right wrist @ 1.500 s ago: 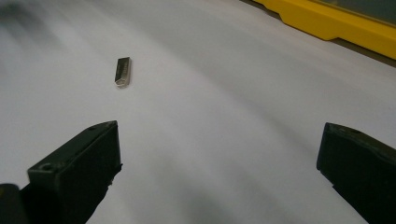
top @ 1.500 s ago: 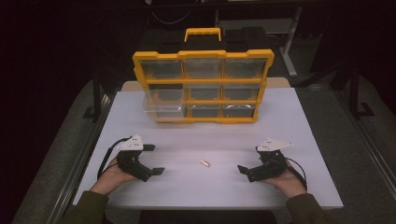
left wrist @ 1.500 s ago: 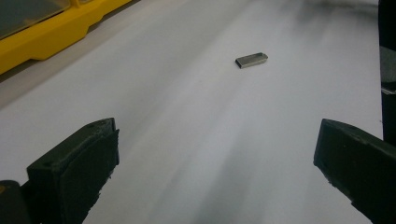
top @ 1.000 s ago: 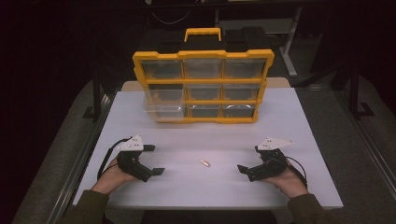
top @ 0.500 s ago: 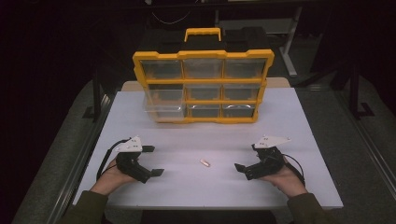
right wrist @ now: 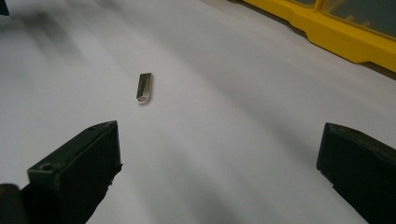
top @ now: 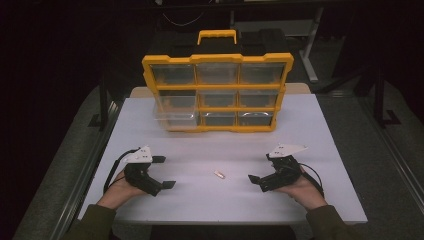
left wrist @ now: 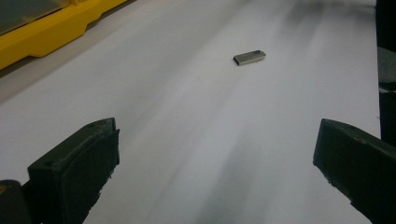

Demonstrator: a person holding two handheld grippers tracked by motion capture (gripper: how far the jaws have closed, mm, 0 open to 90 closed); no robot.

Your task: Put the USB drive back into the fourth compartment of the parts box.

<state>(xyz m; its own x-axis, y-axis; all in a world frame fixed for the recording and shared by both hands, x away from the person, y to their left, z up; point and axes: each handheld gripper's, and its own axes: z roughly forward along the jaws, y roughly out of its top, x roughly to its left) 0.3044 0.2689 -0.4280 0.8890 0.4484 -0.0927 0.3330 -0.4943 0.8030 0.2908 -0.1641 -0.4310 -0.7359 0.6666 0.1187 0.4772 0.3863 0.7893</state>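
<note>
- Two grippers, left gripper (top: 161, 172) and right gripper (top: 258, 175), rest on the desk (top: 310, 130), fingers spread, empty.
- Metal stick (top: 219, 174) lies between them, untouched.
- Yellow organizer (top: 217, 59) stands far.

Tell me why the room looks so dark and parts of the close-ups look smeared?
High view: light falls on the white table and the yellow organizer box; the surroundings are near black. Left gripper view: the small metal piece is fairly sharp, the far tabletop streaky and blurred. Right gripper view: the same far-edge blur, and soft shadows under the black jaws.
</note>
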